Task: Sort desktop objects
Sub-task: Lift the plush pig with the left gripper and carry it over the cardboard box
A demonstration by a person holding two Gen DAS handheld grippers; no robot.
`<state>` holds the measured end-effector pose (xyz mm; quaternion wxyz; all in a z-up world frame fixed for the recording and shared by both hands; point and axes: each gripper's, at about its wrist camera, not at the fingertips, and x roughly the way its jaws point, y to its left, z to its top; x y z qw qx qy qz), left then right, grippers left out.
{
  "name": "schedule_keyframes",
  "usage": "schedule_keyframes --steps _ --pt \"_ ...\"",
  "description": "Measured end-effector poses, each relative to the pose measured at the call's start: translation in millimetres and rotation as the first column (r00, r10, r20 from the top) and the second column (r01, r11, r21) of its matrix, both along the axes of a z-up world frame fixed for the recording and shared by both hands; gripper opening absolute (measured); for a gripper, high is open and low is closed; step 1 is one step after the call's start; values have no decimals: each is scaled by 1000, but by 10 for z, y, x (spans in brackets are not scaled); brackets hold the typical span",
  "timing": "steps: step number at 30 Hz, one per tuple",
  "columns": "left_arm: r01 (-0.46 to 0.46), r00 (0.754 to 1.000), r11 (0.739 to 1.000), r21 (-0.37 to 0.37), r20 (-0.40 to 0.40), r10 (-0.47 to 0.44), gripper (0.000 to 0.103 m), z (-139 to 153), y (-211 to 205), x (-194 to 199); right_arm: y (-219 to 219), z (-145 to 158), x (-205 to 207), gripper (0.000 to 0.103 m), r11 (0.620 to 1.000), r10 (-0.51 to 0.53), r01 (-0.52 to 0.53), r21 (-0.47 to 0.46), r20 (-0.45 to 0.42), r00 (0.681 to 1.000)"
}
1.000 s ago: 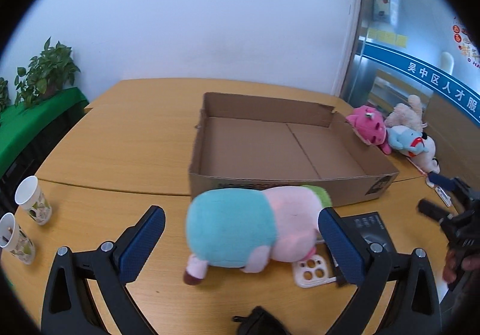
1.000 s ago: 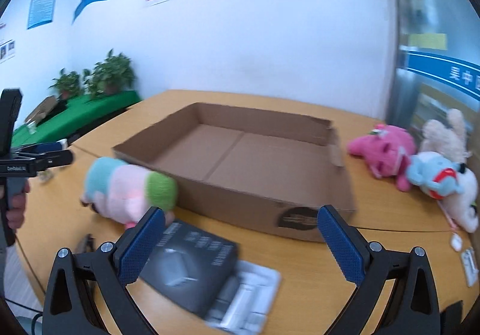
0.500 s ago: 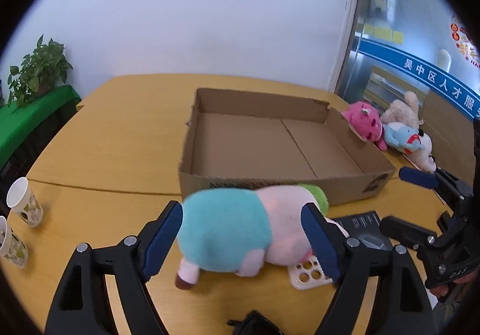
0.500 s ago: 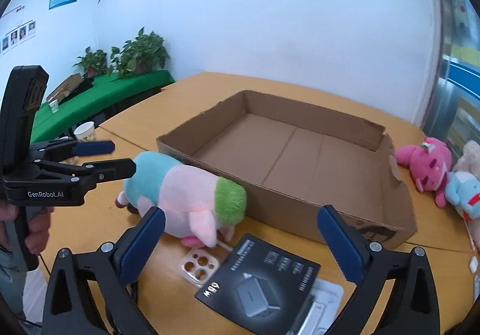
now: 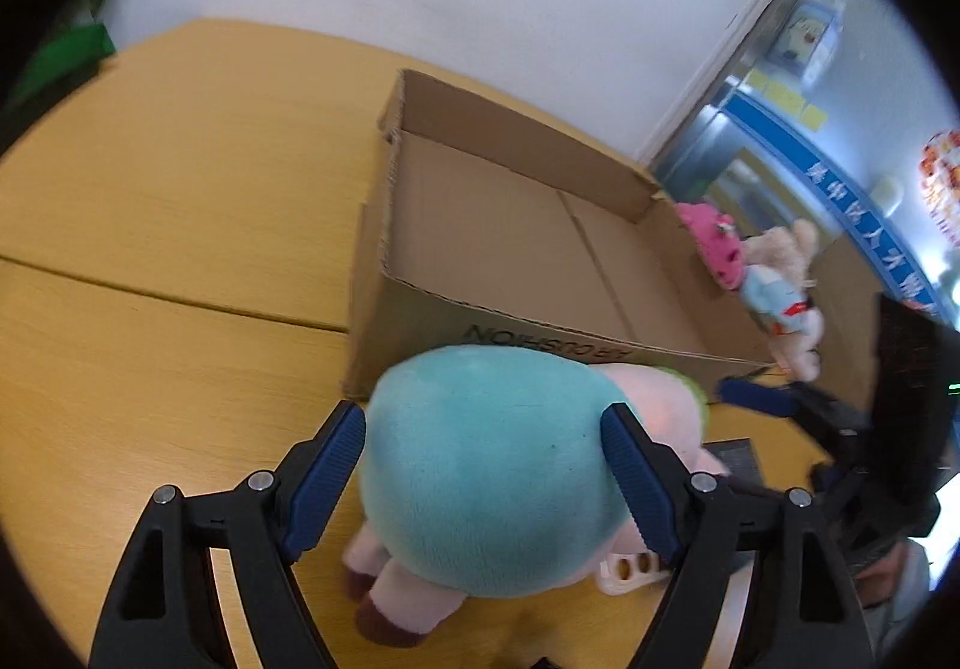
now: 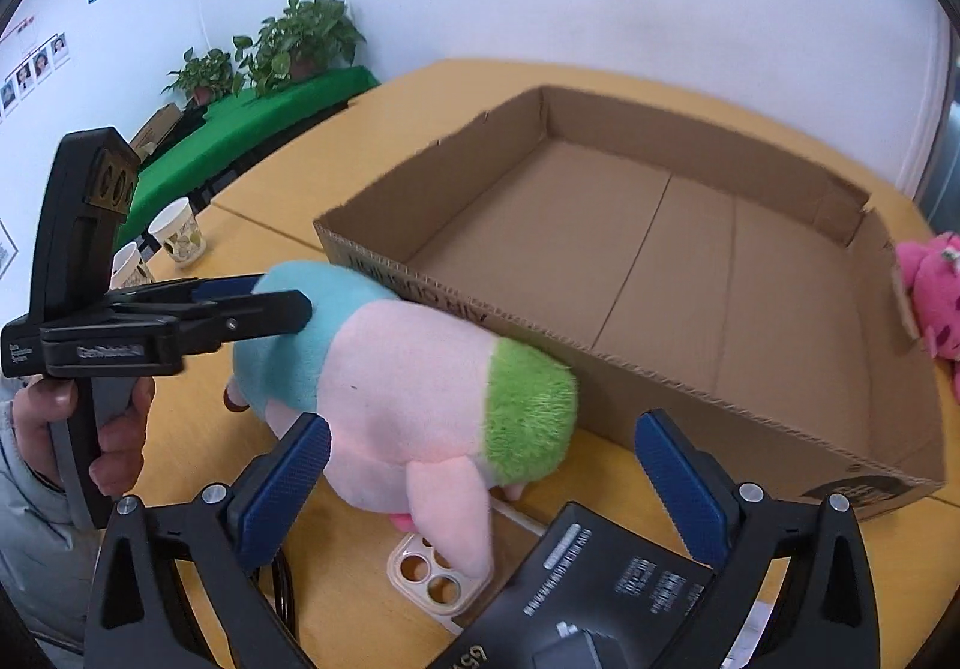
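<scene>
A teal, pink and green plush toy [image 5: 492, 465] lies on the wooden table against the front wall of an open, empty cardboard box [image 5: 510, 243]. My left gripper [image 5: 483, 474] is shut on the toy's teal end, its blue pads pressing both sides. From the right wrist view the left gripper [image 6: 240, 309] grips that teal end of the toy [image 6: 408, 387]. My right gripper [image 6: 480, 483] is open, with the toy's pink and green end between its fingers, not squeezed. The box [image 6: 690, 261] lies just beyond.
A black booklet [image 6: 606, 591] and a beige phone case [image 6: 432, 579] lie under the right gripper. Pink and cream plush toys [image 5: 756, 273] sit right of the box. Two paper cups [image 6: 174, 237] stand at the left table edge. Plants [image 6: 288, 45] line the wall.
My left gripper moved forward and closed on the plush toy's teal end. My right gripper swung left and down toward the toy's green end, staying open.
</scene>
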<state>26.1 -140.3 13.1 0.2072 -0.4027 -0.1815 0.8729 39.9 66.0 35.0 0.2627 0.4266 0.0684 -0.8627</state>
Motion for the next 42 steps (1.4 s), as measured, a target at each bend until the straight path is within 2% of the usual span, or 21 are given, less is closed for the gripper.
schedule_keyframes --steps 5,8,12,14,15,17,18,21,23,25,27,31,34,36,38,40,42 --pt "39 999 999 5 -4 -39 77 -2 32 67 -156 -260 -156 103 997 63 -58 -46 131 989" --pt "48 999 999 4 3 -48 76 28 -27 180 -260 -224 -106 103 996 82 -79 -33 117 990" --pt "50 999 999 6 -4 -50 76 19 -202 341 -195 -30 17 103 980 156 -138 -143 123 980" --pt "34 999 999 27 27 -34 77 -36 -276 325 -145 -62 -12 103 988 128 -117 -103 107 986" --pt "26 999 999 34 47 -28 79 -63 -274 291 -121 -117 -55 103 991 107 -97 -88 121 987" --pt "15 998 999 50 56 -18 79 -80 -247 240 -74 -244 -161 103 984 110 -78 -159 205 973" --pt "22 999 999 41 44 -23 78 -66 -205 224 -102 -272 -169 103 983 121 -86 -163 214 969" --pt "28 999 1000 -1 38 -27 77 -46 -126 239 -260 -324 -125 101 983 170 -150 -108 208 963" --pt "15 999 1000 -1 47 -15 71 -39 -106 252 -280 -322 -85 99 984 169 -154 -92 188 967" --pt "8 999 1000 1 46 -8 67 -2 -103 266 -256 -266 -33 89 982 175 -161 -94 166 970" --pt "4 999 1000 -11 32 -3 66 85 -62 282 -213 -187 15 85 982 170 -155 -109 140 975" --pt "-3 997 999 -49 -78 0 64 498 114 287 -78 129 69 83 983 146 -139 -123 46 988" --pt "12 978 997 -70 -208 -26 63 1000 269 203 78 535 74 82 981 111 -119 -151 -62 992" --pt "15 953 995 -104 -299 -46 63 1404 399 115 225 902 53 82 981 83 -108 -163 -155 984" --pt "15 914 991 -134 -399 -68 63 1860 543 34 338 1279 1 82 981 61 -101 -165 -235 970" --pt "23 877 991 -135 -473 -84 63 2220 622 -14 483 1762 -34 82 982 32 -92 -163 -336 941" --pt "38 836 990 -137 -538 -107 63 2560 697 -59 593 2120 -11 83 984 11 -85 -158 -419 908"
